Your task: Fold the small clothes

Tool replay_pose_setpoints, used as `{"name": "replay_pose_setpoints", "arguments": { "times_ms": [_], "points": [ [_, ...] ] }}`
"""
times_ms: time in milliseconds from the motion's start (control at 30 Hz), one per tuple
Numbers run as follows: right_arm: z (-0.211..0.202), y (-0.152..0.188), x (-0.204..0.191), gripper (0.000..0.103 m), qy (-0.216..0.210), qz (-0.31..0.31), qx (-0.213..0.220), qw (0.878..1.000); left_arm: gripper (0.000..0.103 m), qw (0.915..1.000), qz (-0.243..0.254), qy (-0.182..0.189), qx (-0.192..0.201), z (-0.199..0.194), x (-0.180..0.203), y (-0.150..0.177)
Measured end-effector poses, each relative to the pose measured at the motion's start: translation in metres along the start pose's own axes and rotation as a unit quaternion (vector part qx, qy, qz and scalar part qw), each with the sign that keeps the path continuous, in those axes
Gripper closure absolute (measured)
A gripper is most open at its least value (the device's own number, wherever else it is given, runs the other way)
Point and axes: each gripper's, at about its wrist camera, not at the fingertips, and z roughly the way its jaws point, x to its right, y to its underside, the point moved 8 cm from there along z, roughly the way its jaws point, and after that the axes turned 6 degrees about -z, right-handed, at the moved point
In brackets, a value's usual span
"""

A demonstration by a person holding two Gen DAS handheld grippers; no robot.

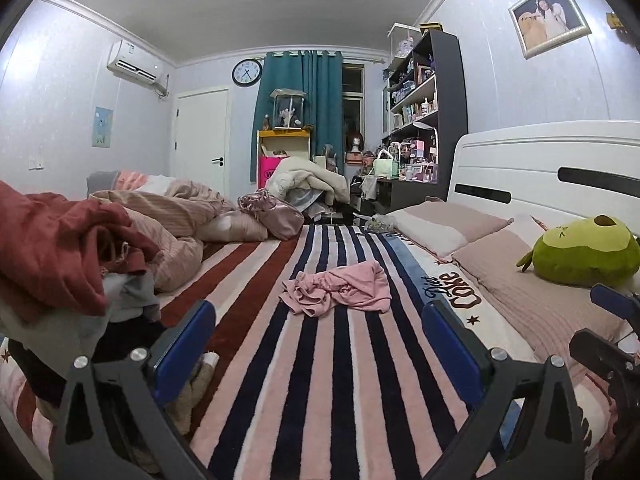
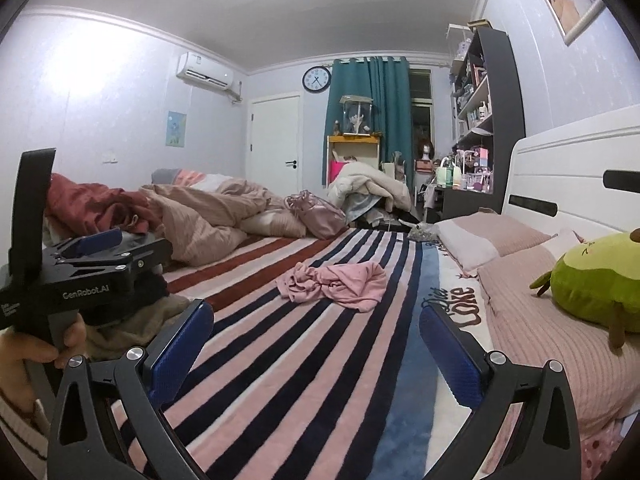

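A crumpled pink garment [image 1: 340,288] lies on the striped blanket [image 1: 320,400] in the middle of the bed. My left gripper [image 1: 318,324] is open, low over the blanket and short of the garment, with nothing between its blue pads [image 1: 188,340]. In the right wrist view the same pink garment [image 2: 336,280] lies ahead of my right gripper [image 2: 316,332], which stands wide open and empty. A hand [image 2: 24,356] at the left of that view holds the black body of the left tool [image 2: 80,280]. The right gripper's blue finger [image 1: 608,300] shows at the left wrist view's right edge.
A pile of clothes topped by a red garment [image 1: 60,240] sits at the left, with a beige duvet [image 1: 176,208] behind it. Pink pillows [image 1: 452,224], a green avocado plush [image 1: 588,252] and the white headboard [image 1: 540,168] line the right side.
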Motion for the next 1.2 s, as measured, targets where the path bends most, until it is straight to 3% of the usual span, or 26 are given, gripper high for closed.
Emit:
{"name": "replay_pose_setpoints", "arguments": {
  "times_ms": [1200],
  "points": [
    [-0.004, -0.001, 0.012, 0.0, 0.013, 0.017, 0.0, 1.0, 0.001, 0.9999, 0.012, 0.0, -0.007, 0.002, 0.001, 0.006]
  ]
}}
